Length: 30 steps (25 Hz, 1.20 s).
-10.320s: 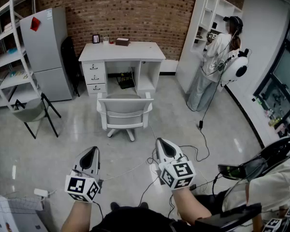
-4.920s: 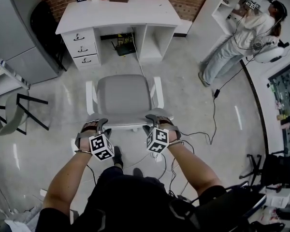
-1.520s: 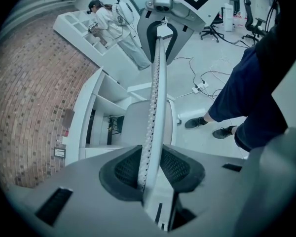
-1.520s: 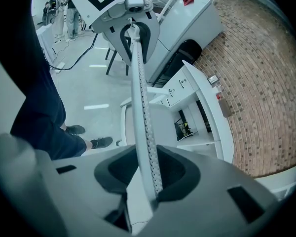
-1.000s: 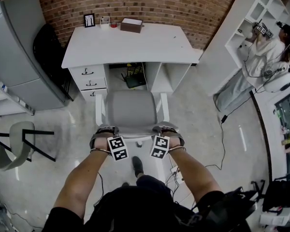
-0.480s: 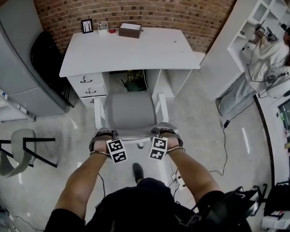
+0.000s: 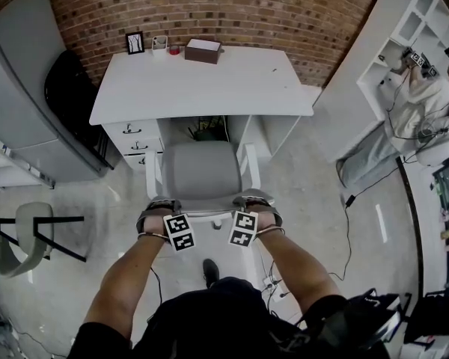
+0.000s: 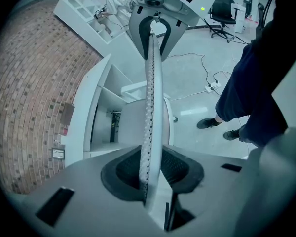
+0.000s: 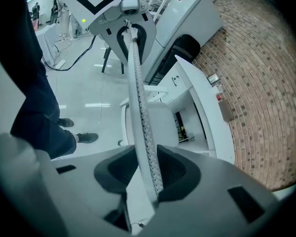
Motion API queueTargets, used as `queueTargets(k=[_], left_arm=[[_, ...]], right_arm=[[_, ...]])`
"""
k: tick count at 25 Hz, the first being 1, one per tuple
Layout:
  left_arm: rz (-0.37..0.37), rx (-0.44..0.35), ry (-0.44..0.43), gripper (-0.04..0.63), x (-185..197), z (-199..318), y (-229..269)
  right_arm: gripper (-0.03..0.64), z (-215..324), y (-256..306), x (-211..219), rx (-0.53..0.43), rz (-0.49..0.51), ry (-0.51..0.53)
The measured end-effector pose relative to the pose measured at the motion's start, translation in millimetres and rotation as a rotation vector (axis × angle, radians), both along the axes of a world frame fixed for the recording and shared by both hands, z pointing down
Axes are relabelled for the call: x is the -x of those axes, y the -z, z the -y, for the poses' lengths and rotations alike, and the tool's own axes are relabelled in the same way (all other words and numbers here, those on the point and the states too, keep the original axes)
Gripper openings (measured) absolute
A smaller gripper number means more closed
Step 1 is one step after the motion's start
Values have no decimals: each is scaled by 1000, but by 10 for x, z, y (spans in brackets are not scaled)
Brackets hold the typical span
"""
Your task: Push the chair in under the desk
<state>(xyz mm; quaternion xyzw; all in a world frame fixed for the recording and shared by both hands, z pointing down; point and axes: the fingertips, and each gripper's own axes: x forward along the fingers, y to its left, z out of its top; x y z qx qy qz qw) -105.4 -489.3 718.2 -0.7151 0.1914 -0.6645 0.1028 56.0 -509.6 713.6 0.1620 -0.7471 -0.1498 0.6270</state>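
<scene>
Chair (image 7: 202, 172), grey-seated, faces the white bench (image 7: 202, 81) with its seat front just short of the knee opening, while the left claw (image 7: 159, 204) and right claw (image 7: 253, 198) each pinch its backrest's top edge.

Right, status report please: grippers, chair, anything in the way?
Left gripper and right gripper shut on chair backrest. Chair at desk opening, not fully under. Dark items at back of opening.
</scene>
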Motion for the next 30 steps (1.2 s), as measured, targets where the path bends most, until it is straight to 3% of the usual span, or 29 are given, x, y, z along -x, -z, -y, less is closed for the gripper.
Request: queueTargets(k=[30], left_arm=[[29,-22,17,94,-22,783,-23]], right_arm=[[127,788,17,-33,-25,11,2]])
